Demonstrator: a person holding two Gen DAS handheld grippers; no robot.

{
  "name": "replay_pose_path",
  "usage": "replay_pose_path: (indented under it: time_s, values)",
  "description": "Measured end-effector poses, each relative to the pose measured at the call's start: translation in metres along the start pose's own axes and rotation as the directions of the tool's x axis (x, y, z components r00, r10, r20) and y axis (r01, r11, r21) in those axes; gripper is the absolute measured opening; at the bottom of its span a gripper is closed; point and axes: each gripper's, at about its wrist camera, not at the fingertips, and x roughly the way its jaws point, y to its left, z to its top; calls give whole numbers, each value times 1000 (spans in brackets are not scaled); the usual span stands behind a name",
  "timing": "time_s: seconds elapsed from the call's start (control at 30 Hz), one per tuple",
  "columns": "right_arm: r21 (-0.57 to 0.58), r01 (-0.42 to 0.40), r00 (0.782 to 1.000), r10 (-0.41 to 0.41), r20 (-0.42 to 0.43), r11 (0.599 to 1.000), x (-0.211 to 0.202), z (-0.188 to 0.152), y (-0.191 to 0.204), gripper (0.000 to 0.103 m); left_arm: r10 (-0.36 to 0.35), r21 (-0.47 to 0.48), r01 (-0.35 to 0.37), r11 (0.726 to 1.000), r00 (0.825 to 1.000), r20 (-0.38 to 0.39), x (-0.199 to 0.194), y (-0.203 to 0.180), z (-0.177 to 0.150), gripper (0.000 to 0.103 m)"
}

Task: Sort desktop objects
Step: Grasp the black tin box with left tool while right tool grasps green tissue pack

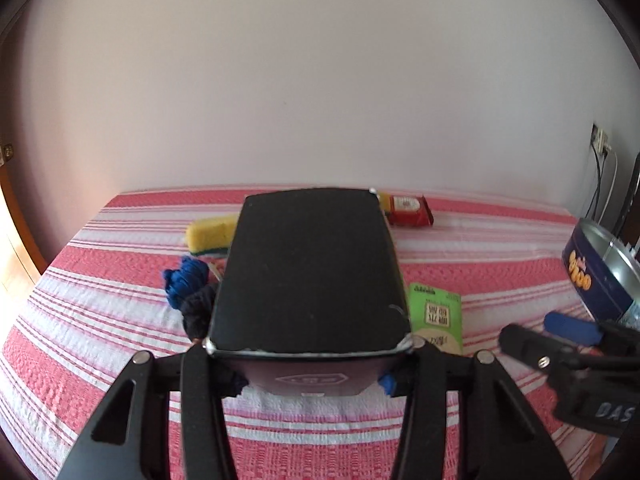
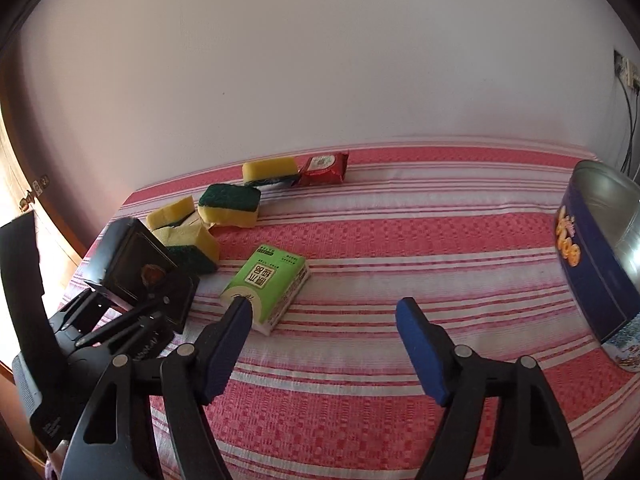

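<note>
Black box [image 1: 308, 272] is gripped between the left gripper [image 1: 310, 380] pads; it should be kept level. Half-open and empty, the right gripper [image 2: 324, 320] is best centred over the green tissue pack [image 2: 266, 286].

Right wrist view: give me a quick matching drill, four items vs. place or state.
Items:
1. black box
2. green tissue pack
3. blue tin
4. red packet

Place or state:
A. far end of the cloth, beside a sponge
B. right edge, open top
C. lying just ahead of the right gripper
D. held in the left gripper

Pairs: 1-D, 2-C, 3-B, 4-A
</note>
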Motion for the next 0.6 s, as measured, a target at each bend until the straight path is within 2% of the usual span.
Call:
replay_pose_path:
  time_s: [0.1,0.17,0.3,0.43,0.47,0.5,0.6]
  values:
    - [24,-37,998,38,-51,999,23,4,9,76,60,-36,-57,998,994,96,-19,10,4,47]
    - [35,-54,996,56,-64,998,36,9,19,76,78,-47,-73,996,990,121,-22,13,7,47]
    - [33,-46,991,50,-127,998,66,13,41,76,80,-64,-74,995,992,95,-23,17,8,48]
    - [-16,19,990,-21,-138,1000,87,8,60,77,78,-59,-73,996,993,86,-24,15,7,48]
    - [-34,40,992,-44,-121,999,89,7,64,74,80,-56,-75,996,993,85,-25,14,6,48]
    - [-45,54,992,-59,-114,998,88,6,65,64,80,-54,-76,996,993,84,-25,13,6,48]
    - [-46,74,993,-78,-89,996,85,4,60,52,53,-65,-48,997,995,80,-26,13,6,48]
